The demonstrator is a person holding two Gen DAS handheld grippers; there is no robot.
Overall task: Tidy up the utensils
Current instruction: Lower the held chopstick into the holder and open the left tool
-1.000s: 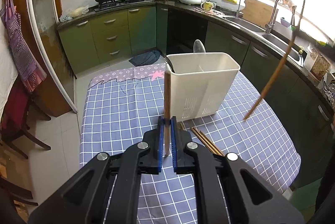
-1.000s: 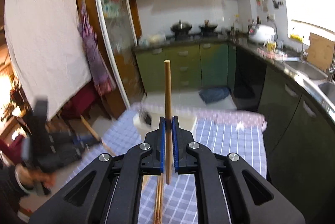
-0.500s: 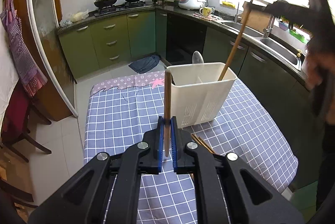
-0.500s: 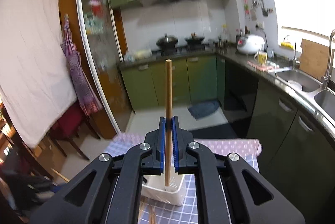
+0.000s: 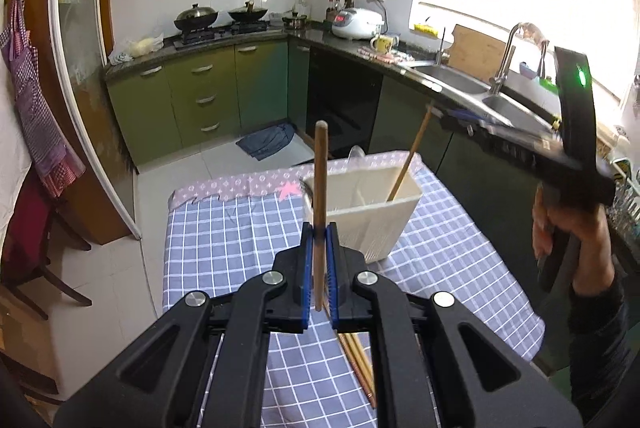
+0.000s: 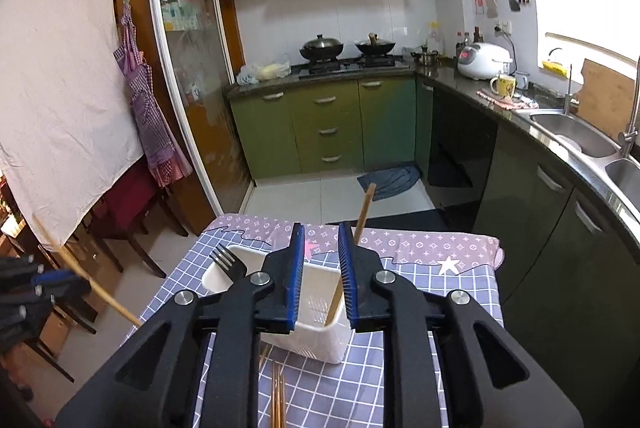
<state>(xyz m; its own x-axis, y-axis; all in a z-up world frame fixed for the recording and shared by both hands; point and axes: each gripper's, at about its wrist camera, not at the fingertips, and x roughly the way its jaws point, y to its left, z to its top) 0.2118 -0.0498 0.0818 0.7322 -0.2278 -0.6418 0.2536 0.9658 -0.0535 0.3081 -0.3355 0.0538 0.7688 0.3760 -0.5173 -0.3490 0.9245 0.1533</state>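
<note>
beyond the right gripper, jaws just opened, a chopstick leans in the holder.

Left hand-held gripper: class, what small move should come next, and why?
Probably carry it over the white caddy and lower. The left hand-held gripper is shut on a chopstick; the right one has just released its own into the caddy.

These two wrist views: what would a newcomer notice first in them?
First, the wooden chopstick standing upright, clamped in the left tool above the checked tablecloth. Next, the white utensil holder in the table's middle, with a chopstick leaning in it, just let go by the opening right tool, and a black fork.
</note>
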